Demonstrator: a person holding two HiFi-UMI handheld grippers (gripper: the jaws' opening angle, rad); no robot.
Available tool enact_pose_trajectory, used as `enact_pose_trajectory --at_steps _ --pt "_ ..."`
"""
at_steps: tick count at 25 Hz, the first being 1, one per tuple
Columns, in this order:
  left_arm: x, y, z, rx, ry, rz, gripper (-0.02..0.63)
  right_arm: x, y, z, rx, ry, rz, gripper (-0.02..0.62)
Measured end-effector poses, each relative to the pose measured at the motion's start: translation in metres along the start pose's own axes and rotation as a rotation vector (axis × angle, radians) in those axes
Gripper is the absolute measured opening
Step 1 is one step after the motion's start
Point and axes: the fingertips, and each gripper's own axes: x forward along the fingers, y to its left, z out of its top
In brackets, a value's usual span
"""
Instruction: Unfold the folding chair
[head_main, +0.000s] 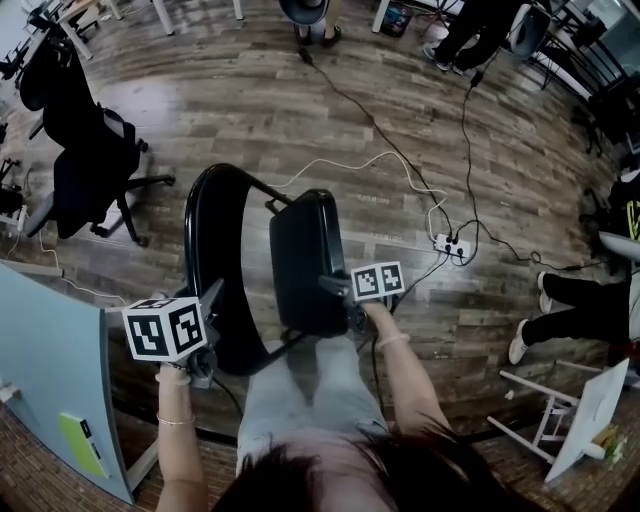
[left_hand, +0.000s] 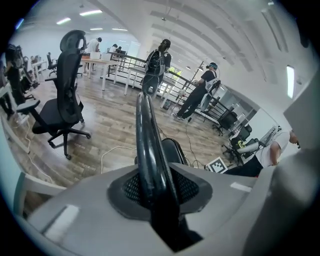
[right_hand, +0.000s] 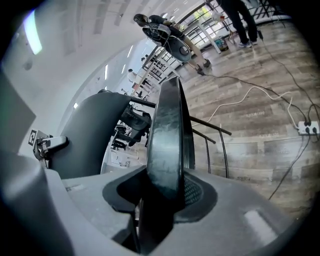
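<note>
the folding chair (head_main: 300, 250) stands on the wood floor (head_main: 250, 90) right in front of the person, at the middle of the head view. its black frame tube (head_main: 195, 230) loops round at about 9 o'clock of the dark seat (head_main: 305, 255).

the left tool (head_main: 212, 335) is clamped narrow on that frame tube low down, near 7 o'clock of the chair. in the left gripper view the tube (left_hand: 150, 145) runs straight up out of the pads and fills the gap between them. the right tool (head_main: 345, 298) grips the seat at its near edge, around 5 o'clock. the right gripper view shows that edge (right_hand: 167, 135) wedged between the jaws.

handling, as a judgement: metal tube and a rigid seat, so it is stiff all through and fairly heavy for two pinch grips. the tube looks glossy and round, so it may turn or slide in the pads. the flat seat edge should sit firmer. the parts look linked by pivots, so they should swing along one arc only and may bind if pulled askew.

the holds look sensible: one on the frame to steady it, one on the seat's free edge where leverage is best. the pads are best kept off the thin bars (right_hand: 215, 127) under the seat, which could pinch. an office chair (head_main: 85, 160) at 10 o'clock and cables (head_main: 400, 150) at 1 o'clock lie well apart.
</note>
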Motion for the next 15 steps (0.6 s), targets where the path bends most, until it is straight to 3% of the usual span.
enact_pose_trajectory --at_steps 15 --pt "0.013 -0.015 -0.003 -0.005 0.004 0.002 0.084 -0.033 -0.050 0.001 0.052 0.044 0.060 0.164"
